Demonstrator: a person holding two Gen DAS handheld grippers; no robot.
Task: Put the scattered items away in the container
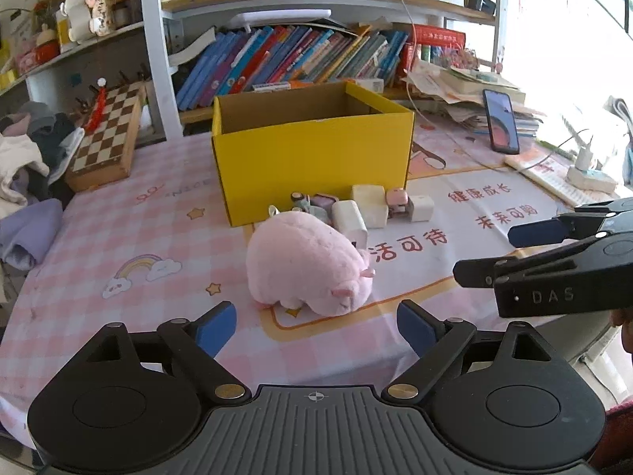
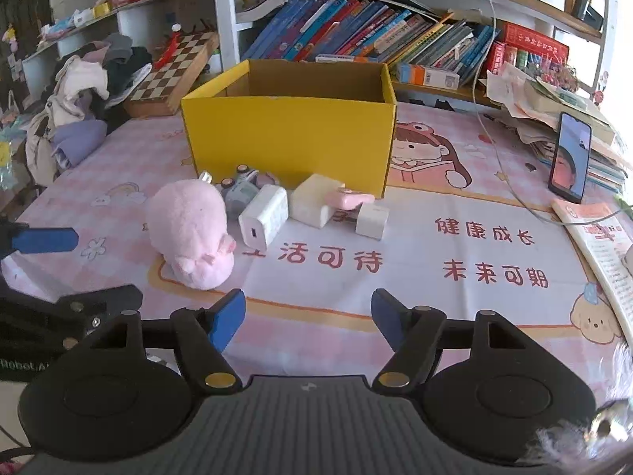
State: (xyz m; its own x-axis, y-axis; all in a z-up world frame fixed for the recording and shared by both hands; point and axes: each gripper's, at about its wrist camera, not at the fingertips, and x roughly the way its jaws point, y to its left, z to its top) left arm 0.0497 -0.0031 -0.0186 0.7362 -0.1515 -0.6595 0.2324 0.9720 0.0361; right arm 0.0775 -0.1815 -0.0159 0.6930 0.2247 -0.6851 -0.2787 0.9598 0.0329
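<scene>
A pink plush pig point(image 1: 308, 265) lies on the pink tablecloth just ahead of my open, empty left gripper point(image 1: 316, 326); it also shows in the right wrist view point(image 2: 190, 229). Behind it stands an open yellow cardboard box point(image 1: 312, 150), also in the right wrist view point(image 2: 289, 134). In front of the box lie white chargers point(image 2: 264, 215) point(image 2: 314, 200) point(image 2: 372, 219), a pink toy car point(image 2: 348, 199) and a grey toy point(image 2: 241, 190). My right gripper point(image 2: 308, 318) is open and empty, right of the pig; it shows in the left wrist view point(image 1: 494, 253).
A chessboard point(image 1: 110, 134) and a heap of clothes point(image 1: 27, 166) sit at the left. A propped phone point(image 2: 569, 158), a cable, papers and a booklet point(image 2: 597, 237) are at the right. Bookshelves point(image 2: 356, 35) stand behind the box.
</scene>
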